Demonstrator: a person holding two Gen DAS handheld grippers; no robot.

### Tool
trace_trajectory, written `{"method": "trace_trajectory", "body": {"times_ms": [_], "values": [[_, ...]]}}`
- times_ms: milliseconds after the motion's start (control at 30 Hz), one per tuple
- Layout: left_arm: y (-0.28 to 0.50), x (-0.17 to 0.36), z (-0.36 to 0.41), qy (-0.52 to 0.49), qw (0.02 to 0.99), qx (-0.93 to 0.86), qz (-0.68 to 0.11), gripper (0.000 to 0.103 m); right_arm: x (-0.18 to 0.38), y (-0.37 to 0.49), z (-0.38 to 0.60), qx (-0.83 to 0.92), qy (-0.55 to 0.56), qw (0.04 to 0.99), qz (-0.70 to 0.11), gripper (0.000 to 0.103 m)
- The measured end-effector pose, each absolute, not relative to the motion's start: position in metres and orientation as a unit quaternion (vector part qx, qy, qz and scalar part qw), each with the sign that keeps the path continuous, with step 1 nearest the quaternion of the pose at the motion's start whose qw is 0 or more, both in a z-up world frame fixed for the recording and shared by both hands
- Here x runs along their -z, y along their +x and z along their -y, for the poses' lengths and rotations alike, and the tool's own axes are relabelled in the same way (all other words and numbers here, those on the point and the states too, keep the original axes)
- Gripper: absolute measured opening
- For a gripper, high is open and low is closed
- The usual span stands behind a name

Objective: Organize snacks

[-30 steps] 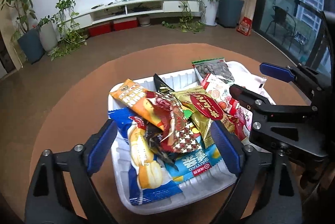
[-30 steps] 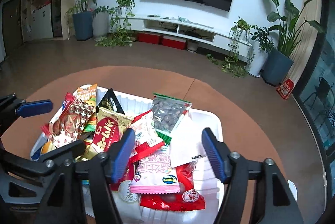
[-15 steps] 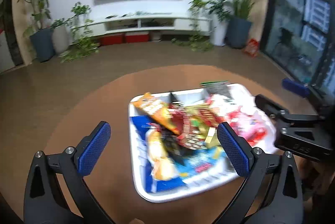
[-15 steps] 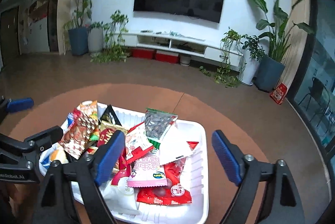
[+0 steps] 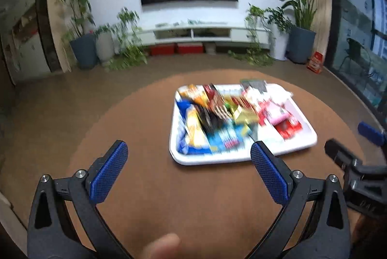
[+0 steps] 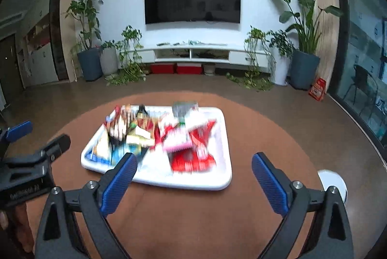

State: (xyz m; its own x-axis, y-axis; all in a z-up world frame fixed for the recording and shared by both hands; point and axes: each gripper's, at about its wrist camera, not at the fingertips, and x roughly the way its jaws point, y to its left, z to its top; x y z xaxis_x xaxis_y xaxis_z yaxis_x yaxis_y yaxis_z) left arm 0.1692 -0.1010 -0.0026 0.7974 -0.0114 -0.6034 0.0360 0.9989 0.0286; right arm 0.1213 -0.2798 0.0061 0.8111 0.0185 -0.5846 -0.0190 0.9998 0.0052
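Left wrist view. Round brown table (image 5: 150,188) fills the lower frame; its rim curves from 9 o'clock over 12 to 3. Wide bare tabletop at 6 to 9 o'clock, nothing lying on it. The left gripper (image 5: 188,170) hangs over this bare stretch, jaws spread wide, nothing between the blue pads (image 5: 108,170). The white tray (image 5: 205,158) sits at 1 o'clock from the gripper, its near rim just beyond the right pad, apart from it. Snack packets (image 5: 225,118) heaped in it, blurred: blue and yellow at the tray's left, gold and dark in the middle, red and pink at its right. A fingertip (image 5: 160,245) shows at 6 o'clock.

Right wrist view. The right gripper (image 6: 192,178) also stands wide; its jaws have just been opening, with nothing between them. The tray (image 6: 193,182) lies at 11 to 12 o'clock, near rim crossing behind the left pad. Open table at 3 o'clock, and a small white round object (image 6: 335,182) at the table edge near 4 o'clock. The left gripper (image 6: 36,138) shows at 9 o'clock, clear of the tray. Packets (image 6: 188,159) blurred, red ones nearest.
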Motion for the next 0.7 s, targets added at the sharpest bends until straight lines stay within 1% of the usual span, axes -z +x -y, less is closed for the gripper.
{"method": "trace_trajectory", "body": {"times_ms": [167, 267, 433, 700], "values": [[0.139, 0.009, 0.095, -0.009, 0.941, 0.026, -0.338, 0.103, 0.005, 0.084, 0.28, 0.006, -0.001, 0.952, -0.306, 0.098], [0.12, 0.01, 0.093, -0.008, 0.939, 0.021, -0.344, 0.103, 0.003, 0.069, 0.281, 0.014, -0.001, 0.955, -0.295, 0.098], [0.11, 0.014, 0.09, -0.017, 0.934, 0.021, -0.356, 0.103, 0.0, 0.047, 0.275, 0.021, -0.007, 0.959, -0.281, 0.098], [0.067, 0.017, 0.091, -0.014, 0.93, 0.014, -0.368, 0.103, -0.011, 0.023, 0.274, 0.03, 0.006, 0.956, -0.291, 0.099]]}}
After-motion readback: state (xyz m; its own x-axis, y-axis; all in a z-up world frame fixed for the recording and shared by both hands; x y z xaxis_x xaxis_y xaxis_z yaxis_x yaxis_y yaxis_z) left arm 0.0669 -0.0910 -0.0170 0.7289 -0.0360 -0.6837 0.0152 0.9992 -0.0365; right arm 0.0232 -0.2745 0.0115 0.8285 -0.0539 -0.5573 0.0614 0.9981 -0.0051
